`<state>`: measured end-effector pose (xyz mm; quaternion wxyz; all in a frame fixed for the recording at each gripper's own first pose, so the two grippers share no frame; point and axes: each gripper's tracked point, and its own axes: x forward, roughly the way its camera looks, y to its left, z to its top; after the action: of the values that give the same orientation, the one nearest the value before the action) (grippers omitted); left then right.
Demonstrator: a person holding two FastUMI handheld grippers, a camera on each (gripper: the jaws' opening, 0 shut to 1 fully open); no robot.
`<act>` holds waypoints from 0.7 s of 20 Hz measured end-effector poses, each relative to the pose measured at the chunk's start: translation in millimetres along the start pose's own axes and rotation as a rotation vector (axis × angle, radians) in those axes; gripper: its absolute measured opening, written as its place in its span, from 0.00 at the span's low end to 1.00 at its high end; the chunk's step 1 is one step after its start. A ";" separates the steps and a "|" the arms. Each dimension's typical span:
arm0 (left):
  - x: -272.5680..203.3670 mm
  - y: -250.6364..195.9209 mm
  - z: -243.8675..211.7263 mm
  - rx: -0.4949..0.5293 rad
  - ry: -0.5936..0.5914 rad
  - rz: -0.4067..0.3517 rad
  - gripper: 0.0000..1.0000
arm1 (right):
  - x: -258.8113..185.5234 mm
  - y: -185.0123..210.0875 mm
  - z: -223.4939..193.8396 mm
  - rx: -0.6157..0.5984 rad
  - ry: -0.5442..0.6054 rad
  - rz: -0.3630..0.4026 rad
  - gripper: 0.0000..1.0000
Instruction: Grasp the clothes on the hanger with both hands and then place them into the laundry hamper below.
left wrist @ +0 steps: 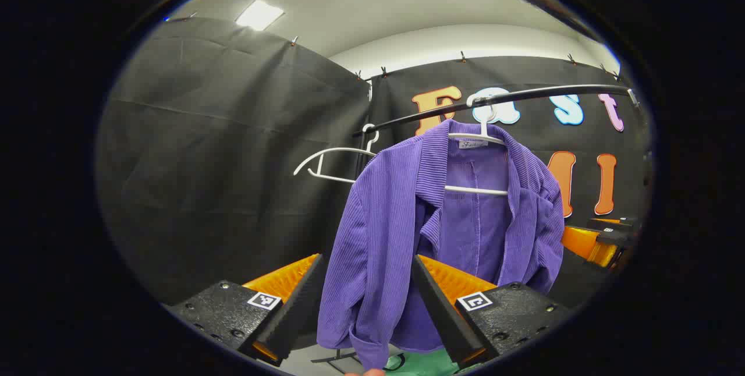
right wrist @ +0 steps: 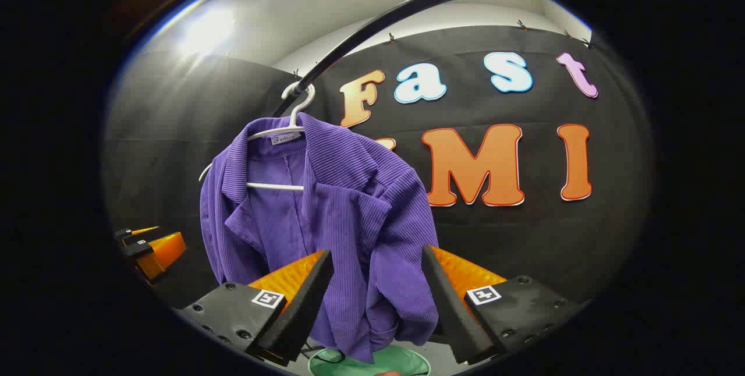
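Observation:
A purple ribbed jacket (left wrist: 401,230) (right wrist: 343,219) hangs on a white hanger (left wrist: 483,137) (right wrist: 291,126) from a dark rail (left wrist: 524,96) (right wrist: 396,12). My left gripper (left wrist: 369,291) is open, its fingers on either side of the jacket's left sleeve and front. My right gripper (right wrist: 378,288) is open around the jacket's right sleeve. The pads stand apart from the cloth. A green hamper (right wrist: 372,361) (left wrist: 425,364) shows below the jacket's hem. The right gripper (left wrist: 599,239) appears at the right edge of the left gripper view, and the left gripper (right wrist: 148,248) at the left of the right gripper view.
An empty white hanger (left wrist: 332,163) hangs on the same rail, left of the jacket. Black cloth walls close the booth behind and to the left. A pale floor and a dark stand foot (left wrist: 337,357) lie under the jacket.

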<state>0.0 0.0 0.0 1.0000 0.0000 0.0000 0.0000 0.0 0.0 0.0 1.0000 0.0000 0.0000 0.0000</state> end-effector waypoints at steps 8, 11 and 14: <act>4.5 2.0 3.8 -0.003 -0.010 0.006 0.95 | 6.9 7.6 1.1 0.009 -0.008 0.015 0.98; 6.3 0.5 2.8 -0.007 -0.011 0.001 0.95 | 9.5 11.3 4.3 0.003 -0.019 0.020 0.99; 8.8 -0.7 3.2 -0.004 -0.013 -0.004 0.92 | 15.2 18.9 0.0 0.007 -0.011 0.037 0.94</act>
<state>8.8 -0.7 3.2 1.0000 -0.0018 -0.0065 -0.0018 15.2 18.9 0.0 0.9998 0.0034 -0.0054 0.0185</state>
